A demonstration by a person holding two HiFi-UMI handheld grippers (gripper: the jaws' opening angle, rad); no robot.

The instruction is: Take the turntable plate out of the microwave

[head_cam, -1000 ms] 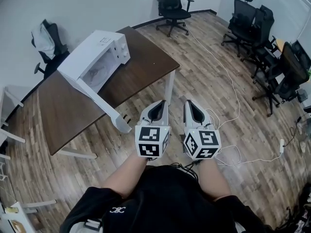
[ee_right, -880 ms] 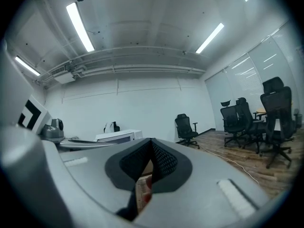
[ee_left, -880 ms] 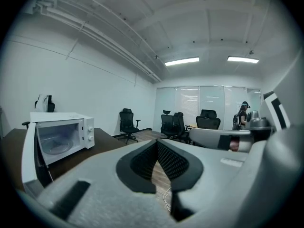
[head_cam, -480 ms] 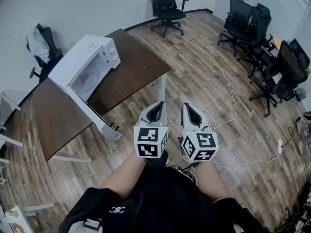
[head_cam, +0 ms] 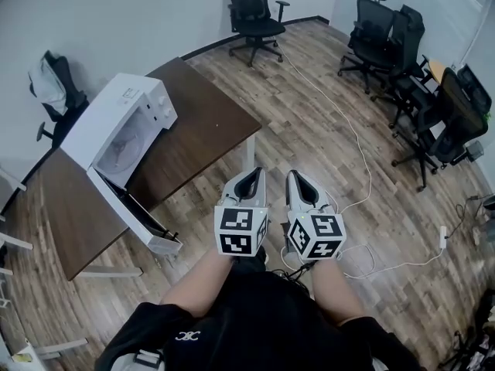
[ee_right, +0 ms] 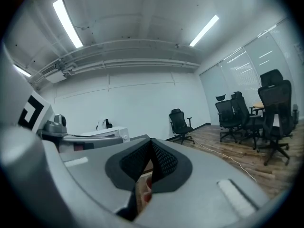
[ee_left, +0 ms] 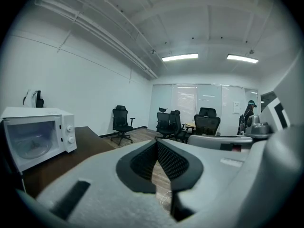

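A white microwave [head_cam: 116,122] stands on the brown table [head_cam: 201,122] at the left, its door [head_cam: 131,211] swung wide open past the table's edge. The pale turntable plate [head_cam: 124,149] lies inside the cavity. In the left gripper view the microwave [ee_left: 38,132] is far off at the left, with the plate [ee_left: 31,146] dimly seen in it. My left gripper [head_cam: 251,174] and right gripper [head_cam: 296,174] are held side by side before my body, over the floor, well short of the table. Both are shut and hold nothing.
Several black office chairs [head_cam: 410,60] stand at the right and one [head_cam: 251,10] at the back wall. A white cable [head_cam: 363,168] runs across the wooden floor to a power strip [head_cam: 443,236]. A chair with a white garment [head_cam: 50,83] stands behind the table.
The microwave and table have slid left and down in the head view as I walk on. Both grippers stay together in front of me, still shut.
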